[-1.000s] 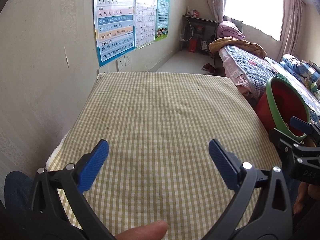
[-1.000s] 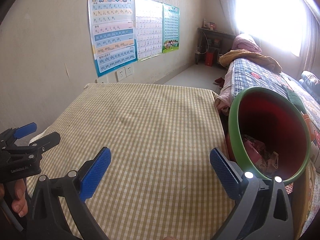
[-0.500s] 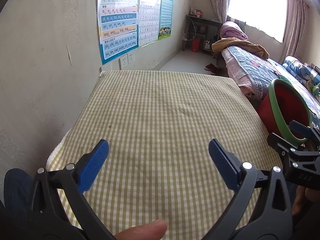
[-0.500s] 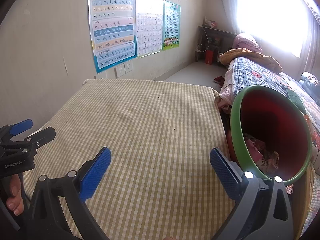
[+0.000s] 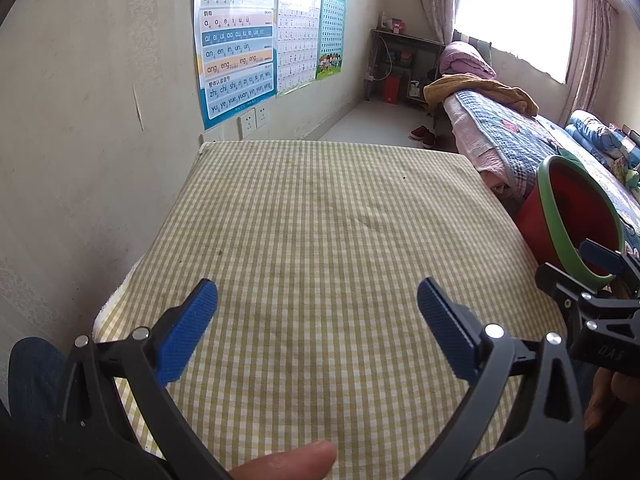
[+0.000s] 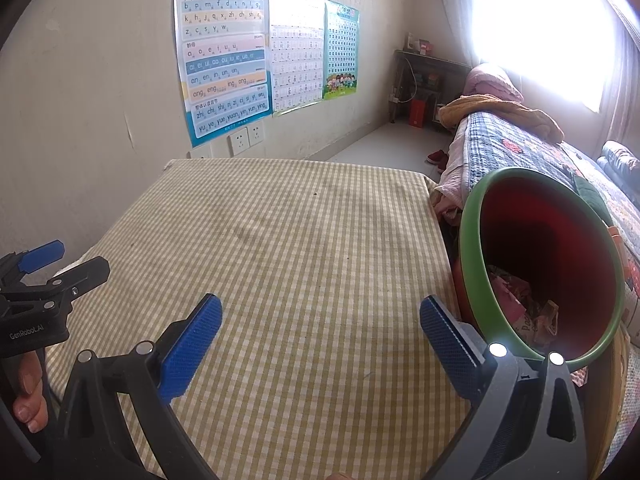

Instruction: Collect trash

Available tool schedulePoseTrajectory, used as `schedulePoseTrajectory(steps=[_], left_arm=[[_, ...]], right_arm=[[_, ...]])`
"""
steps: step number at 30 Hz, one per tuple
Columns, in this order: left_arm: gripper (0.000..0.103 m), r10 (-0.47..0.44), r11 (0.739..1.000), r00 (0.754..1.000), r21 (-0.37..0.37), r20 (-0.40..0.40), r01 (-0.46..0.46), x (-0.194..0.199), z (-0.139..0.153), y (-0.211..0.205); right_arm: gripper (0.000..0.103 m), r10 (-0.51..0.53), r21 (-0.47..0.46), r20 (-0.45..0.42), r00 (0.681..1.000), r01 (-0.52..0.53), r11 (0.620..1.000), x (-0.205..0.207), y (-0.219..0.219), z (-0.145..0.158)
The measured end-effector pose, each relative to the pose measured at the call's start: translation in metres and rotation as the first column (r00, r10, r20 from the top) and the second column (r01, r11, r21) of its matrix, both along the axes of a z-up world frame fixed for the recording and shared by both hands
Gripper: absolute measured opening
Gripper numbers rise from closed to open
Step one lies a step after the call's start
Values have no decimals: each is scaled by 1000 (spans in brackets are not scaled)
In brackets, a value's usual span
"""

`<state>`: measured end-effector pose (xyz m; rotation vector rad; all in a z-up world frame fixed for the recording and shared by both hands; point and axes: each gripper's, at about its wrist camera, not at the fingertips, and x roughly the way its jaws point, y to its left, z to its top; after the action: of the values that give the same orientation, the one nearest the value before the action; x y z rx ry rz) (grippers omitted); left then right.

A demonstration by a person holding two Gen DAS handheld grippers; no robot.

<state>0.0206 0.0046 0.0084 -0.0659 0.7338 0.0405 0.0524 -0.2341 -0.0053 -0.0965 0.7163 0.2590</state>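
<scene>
Apparently nothing loose is left on the checked worktop (image 5: 320, 240): the collected trash (image 6: 524, 312) lies in the bottom of the red bin (image 6: 560, 248) with the green rim, which stands off the worktop's right edge, tilted with its mouth toward the cameras. That bin sits just beside the right gripper (image 6: 320, 332) and further from the left gripper (image 5: 318, 320), so the right is the nearer one. Both pairs of fingers are spread wide, released, gripping nothing and hovering above the cloth without touching it.
</scene>
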Motion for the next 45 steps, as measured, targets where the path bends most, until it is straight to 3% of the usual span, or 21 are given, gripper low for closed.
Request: schedulePoseTrajectory(steps=[45], left_arm=[[98,-12,1000,1000,4,15,11,-3,-1,-2]], right_arm=[[96,-4,1,-4,1000,4,1000,1,-2,-1]])
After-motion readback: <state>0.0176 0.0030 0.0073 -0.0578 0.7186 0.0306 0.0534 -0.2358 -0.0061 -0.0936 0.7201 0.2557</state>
